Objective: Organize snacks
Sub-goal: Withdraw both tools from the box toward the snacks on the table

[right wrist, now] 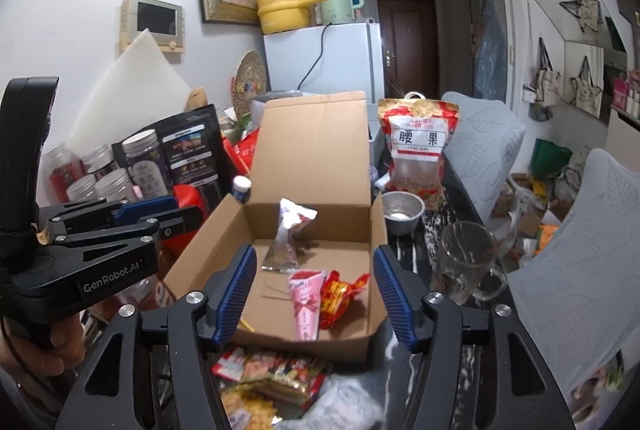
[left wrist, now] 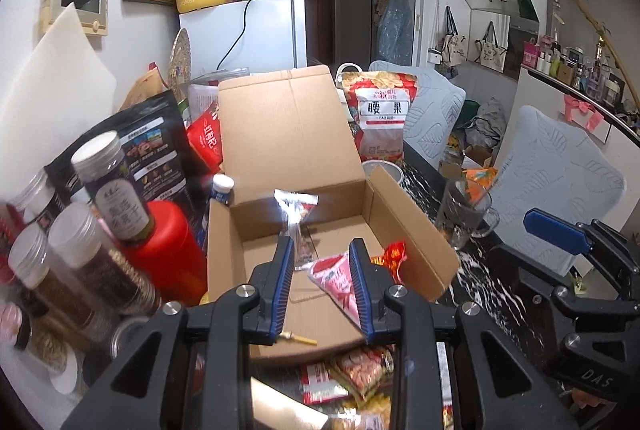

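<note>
Both grippers hovering empty over the cardboard box point(right wrist: 200, 262): right gripper point(right wrist: 316, 294) gaping wide, left gripper point(left wrist: 320, 278) narrower, pink snack packet point(right wrist: 306, 304) lying at twelve o'clock, long axis front-to-back.

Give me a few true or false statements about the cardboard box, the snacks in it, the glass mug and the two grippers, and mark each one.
1. The cardboard box is open, its lid standing up at the back. True.
2. A pink snack packet lies inside the box. True.
3. The left gripper is clamped on the silver packet. False: it is open and holds nothing; the packet lies in the box.
4. The glass mug stands inside the box. False: it stands on the table to the right of the box.
5. The right gripper is open and empty. True.
</note>
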The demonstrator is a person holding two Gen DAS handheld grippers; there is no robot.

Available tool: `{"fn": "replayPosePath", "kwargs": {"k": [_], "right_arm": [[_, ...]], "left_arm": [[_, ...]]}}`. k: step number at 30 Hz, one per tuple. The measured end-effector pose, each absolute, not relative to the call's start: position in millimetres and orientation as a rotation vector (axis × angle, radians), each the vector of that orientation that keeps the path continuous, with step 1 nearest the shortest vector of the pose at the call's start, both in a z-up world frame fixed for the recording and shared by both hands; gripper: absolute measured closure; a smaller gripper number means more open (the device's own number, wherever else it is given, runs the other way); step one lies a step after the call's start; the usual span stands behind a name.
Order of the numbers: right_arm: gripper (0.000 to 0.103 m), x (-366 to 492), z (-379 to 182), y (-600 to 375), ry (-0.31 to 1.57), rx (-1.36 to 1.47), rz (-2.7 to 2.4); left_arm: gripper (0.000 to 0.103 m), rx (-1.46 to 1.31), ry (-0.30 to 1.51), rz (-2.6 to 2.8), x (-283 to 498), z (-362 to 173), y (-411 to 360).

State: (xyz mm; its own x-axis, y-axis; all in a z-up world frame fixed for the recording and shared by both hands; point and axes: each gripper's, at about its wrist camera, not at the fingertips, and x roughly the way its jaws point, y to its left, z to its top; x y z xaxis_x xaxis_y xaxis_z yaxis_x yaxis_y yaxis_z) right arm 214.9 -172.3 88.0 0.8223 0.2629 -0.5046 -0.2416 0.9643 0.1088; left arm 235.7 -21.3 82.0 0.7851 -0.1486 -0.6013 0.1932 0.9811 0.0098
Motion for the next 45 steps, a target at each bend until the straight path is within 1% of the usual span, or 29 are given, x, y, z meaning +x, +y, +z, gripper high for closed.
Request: {"fn": "replayPosePath", "kwargs": {"k": [2,9,11,13,15,24,26,31,34,45], "right_arm": [[0.039,207.5,86.2,-170.8,0.542,0.04,0.268],[0.039,184.8,74.9,-165.5,0.561,0.051,0.268],[0.039,179.9,71.1,-164.0,0.567,0.052,0.269],[0.039,174.5,66.8,-161.6,0.575,0.054,0.266],[0.039,168.8,62.8,-160.5,0.58,0.056,0.264],[0.039,147.1,41.7,-162.2,0.625,0.072,0.244],[0.036,143.8,38.0,-162.2,0.631,0.071,0.237],[0.035,133.6,24.8,-161.3,0.655,0.064,0.223],[0.029,129.0,17.0,-161.2,0.668,0.067,0.222],[0.029,116.1,-12.9,-150.8,0.724,0.073,0.244]], "left_arm": [[0.075,0.073,0.648,-0.182,227.7,78.9,-20.7],[0.074,0.087,0.679,-0.192,200.6,63.0,-19.9],[0.064,0.089,0.688,-0.193,195.3,58.2,-19.0],[0.035,0.093,0.68,-0.183,188.7,55.0,-16.4],[0.025,0.103,0.649,-0.168,179.3,54.2,-14.9],[0.024,0.105,0.675,-0.166,160.8,39.3,-6.3],[0.024,0.109,0.683,-0.161,156.8,34.5,-4.6],[0.024,0.116,0.693,-0.156,146.0,24.4,-0.1],[0.024,0.104,0.697,-0.163,139.6,19.1,3.8],[0.024,0.059,0.755,-0.181,127.8,-15.2,18.2]]}}
